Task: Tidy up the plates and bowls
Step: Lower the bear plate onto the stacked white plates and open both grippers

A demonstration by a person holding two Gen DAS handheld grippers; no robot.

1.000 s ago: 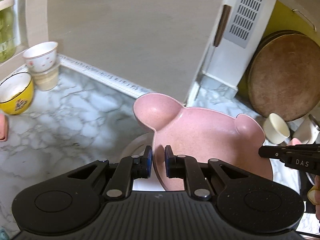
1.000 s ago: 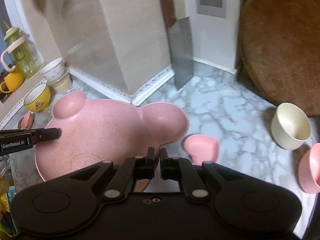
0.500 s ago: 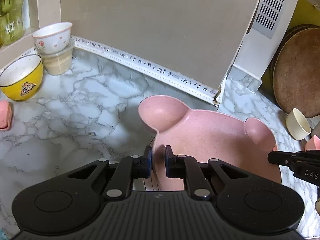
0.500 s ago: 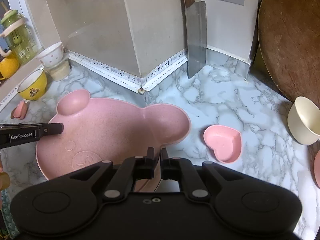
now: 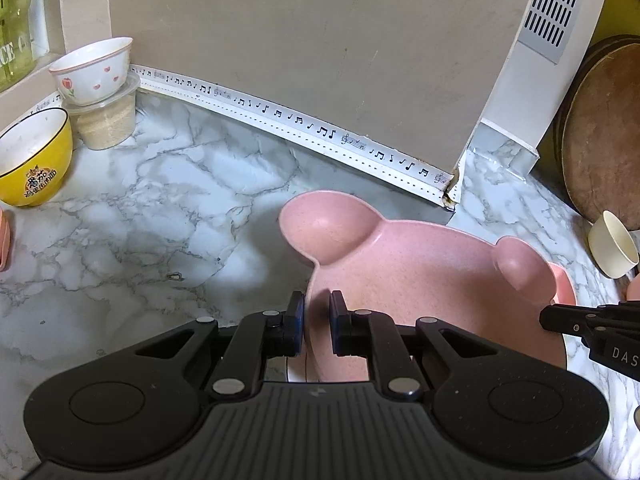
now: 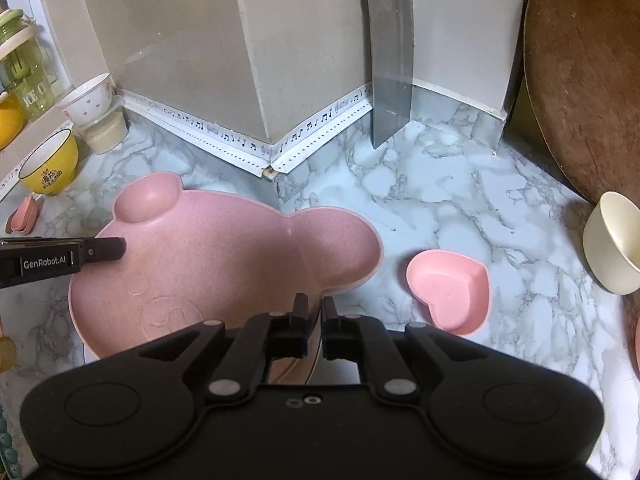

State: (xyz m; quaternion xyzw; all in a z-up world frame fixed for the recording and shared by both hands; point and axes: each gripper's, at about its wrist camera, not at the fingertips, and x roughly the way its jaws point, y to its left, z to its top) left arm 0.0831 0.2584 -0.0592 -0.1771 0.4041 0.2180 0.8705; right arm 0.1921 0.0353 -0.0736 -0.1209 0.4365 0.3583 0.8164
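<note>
A pink bear-shaped plate (image 5: 420,280) with two round ears hangs low over the marble counter (image 5: 160,220), near the wall corner. My left gripper (image 5: 316,312) is shut on its rim just below the left ear. In the right wrist view the same plate (image 6: 224,264) fills the left half, and my right gripper (image 6: 315,316) is shut on its near rim below the right ear. Each gripper's tip shows in the other's view, on the plate's opposite rim: the left (image 6: 116,248), the right (image 5: 560,320). A white edge (image 5: 296,364) peeks out beneath the plate.
A yellow bowl (image 5: 32,160) and a white heart-print bowl (image 5: 92,64) on a plastic tub stand at the left. Right of the plate lie a pink heart-shaped dish (image 6: 450,292) and a cream cup (image 6: 612,240). A cleaver (image 6: 390,64) and a round wooden board (image 6: 588,80) lean on the wall.
Both grippers have come down together with the pink plate in them, bringing it closer to the counter. Their grip on the rim is unchanged.
</note>
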